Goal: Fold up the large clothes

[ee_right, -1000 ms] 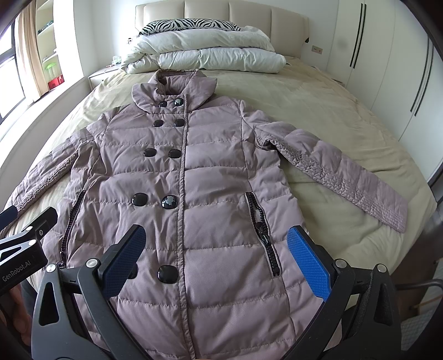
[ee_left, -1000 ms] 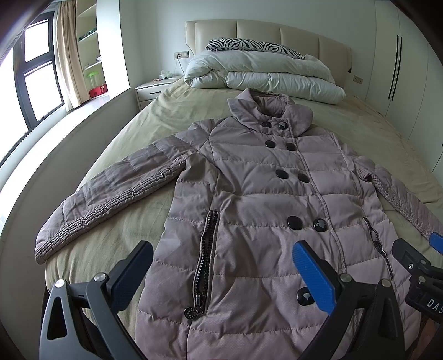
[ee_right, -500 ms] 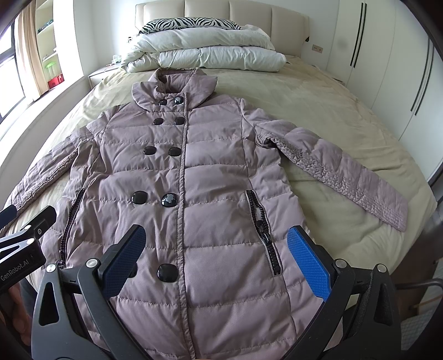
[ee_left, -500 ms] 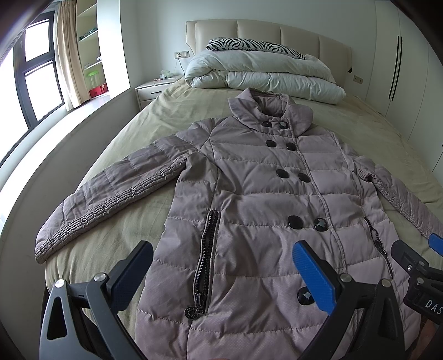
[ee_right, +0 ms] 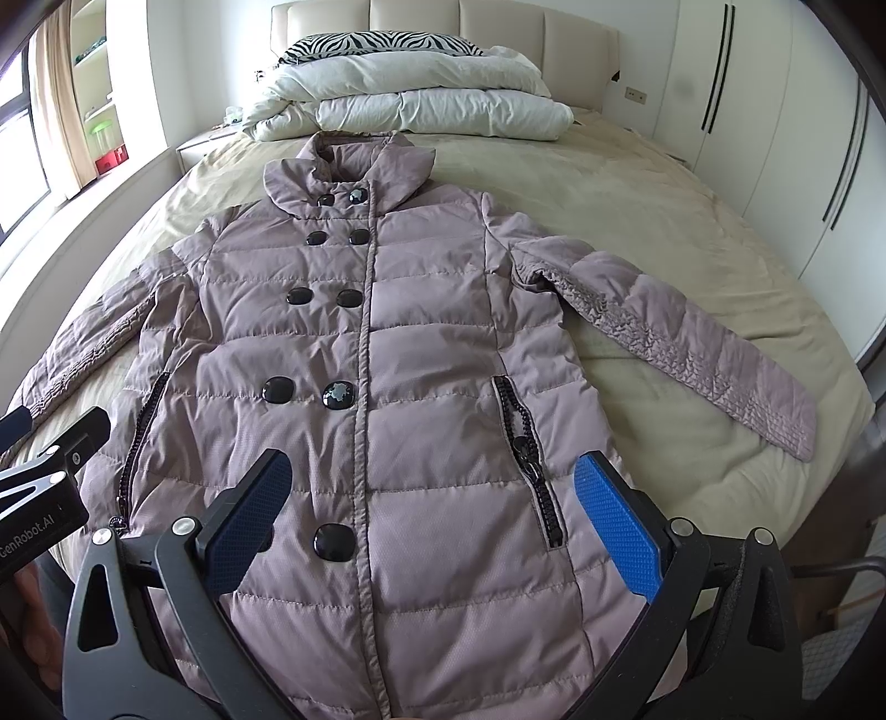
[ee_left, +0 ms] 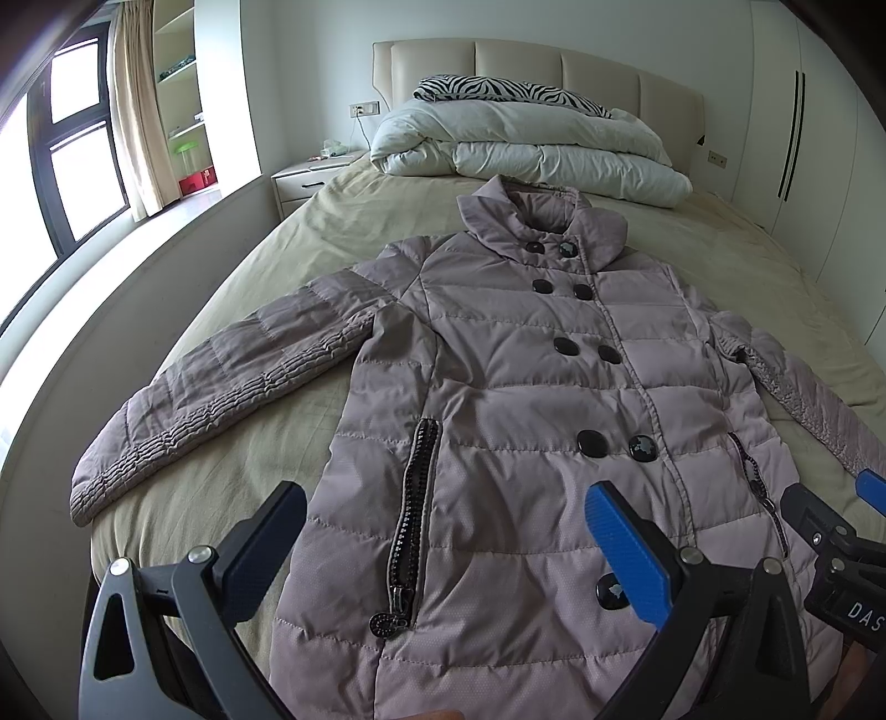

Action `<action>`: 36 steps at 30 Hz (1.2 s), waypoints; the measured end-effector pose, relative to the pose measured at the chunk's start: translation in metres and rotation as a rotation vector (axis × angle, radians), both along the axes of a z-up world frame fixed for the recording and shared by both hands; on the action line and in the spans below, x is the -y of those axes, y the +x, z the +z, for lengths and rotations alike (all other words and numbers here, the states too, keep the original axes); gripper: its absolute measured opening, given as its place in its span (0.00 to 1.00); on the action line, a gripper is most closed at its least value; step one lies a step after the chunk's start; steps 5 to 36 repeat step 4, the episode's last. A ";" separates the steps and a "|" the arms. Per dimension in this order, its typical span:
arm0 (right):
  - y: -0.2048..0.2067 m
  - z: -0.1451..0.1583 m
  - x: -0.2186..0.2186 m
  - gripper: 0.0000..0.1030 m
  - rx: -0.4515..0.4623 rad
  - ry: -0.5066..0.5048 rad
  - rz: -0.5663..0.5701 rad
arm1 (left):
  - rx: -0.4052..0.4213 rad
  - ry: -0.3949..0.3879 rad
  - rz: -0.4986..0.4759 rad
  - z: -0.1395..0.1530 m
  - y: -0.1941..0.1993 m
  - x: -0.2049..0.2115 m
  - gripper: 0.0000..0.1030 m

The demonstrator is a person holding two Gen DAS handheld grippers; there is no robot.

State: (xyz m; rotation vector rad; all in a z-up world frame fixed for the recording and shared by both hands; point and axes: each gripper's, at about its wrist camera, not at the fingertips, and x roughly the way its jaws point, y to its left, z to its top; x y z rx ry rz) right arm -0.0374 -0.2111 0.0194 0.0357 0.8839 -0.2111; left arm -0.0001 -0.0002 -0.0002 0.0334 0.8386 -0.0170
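Nothing moved, both tools spread wide above flat coat (ee_left: 531, 399) on bed (ee_left: 332, 232)

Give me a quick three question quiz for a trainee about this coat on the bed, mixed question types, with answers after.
1. True or false: the coat is buttoned shut, front side up.
2. Multiple choice: the sleeves lie A) crossed over the chest, B) spread out to the sides, C) tucked underneath.
3. Short answer: what is stacked at the headboard end of the bed?

Key
1. True.
2. B.
3. A folded white duvet with a zebra-print pillow on top.

Both the left gripper and the right gripper are open, holding nothing.
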 end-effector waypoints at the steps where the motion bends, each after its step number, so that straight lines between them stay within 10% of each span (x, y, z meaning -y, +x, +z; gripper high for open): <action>1: 0.000 0.000 0.000 1.00 0.000 0.000 0.000 | -0.001 -0.001 0.000 0.000 0.000 0.000 1.00; 36: -0.007 -0.005 0.006 1.00 -0.001 0.020 -0.006 | 0.004 -0.007 -0.012 -0.002 -0.001 0.004 1.00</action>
